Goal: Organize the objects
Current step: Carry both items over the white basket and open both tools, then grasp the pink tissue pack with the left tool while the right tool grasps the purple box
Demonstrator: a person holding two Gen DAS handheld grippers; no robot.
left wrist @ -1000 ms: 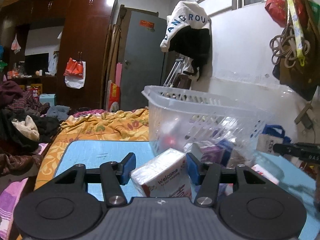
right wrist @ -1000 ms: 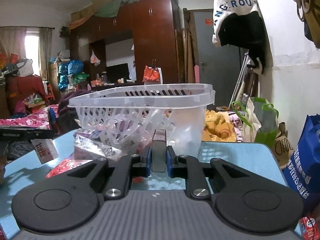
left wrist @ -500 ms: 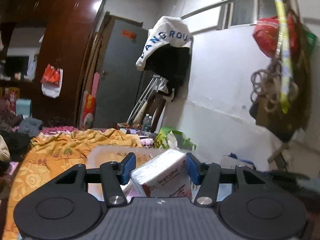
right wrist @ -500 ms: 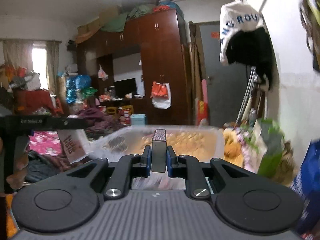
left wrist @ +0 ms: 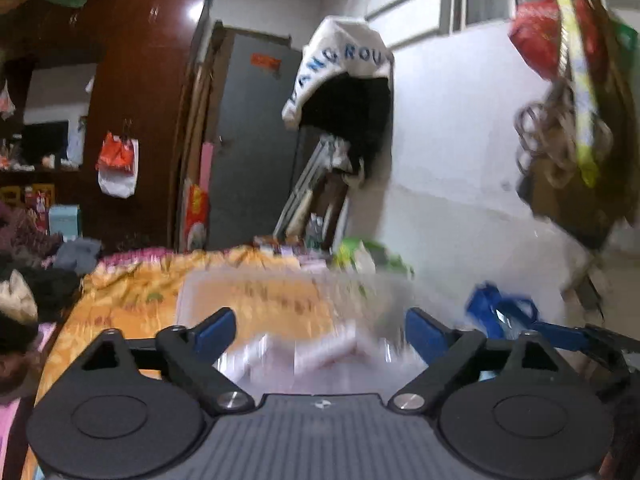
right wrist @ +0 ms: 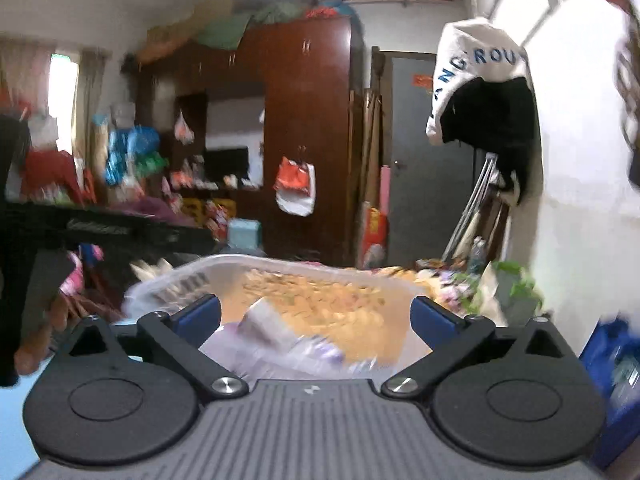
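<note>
Both views are blurred by motion. My left gripper hangs over the clear plastic basket. Its jaws are opening and stand wide, with nothing pressed between them. Pale pink and white packets smear together inside the basket just beneath it. My right gripper is also above the basket, and its jaws too are opening wide and hold nothing. A white pack lies tilted in the basket below it. The right view shows the left gripper at the left edge, with a hand under it.
An orange patterned bedspread lies beyond the basket. A white wall with hanging bags is close on the right. A blue bag sits at the table's right. A dark wardrobe and grey door stand at the back.
Both grippers have risen from beside the basket to above it, and both have opened. The tissue pack has left the left jaws. The narrow grey item has left the right jaws.
</note>
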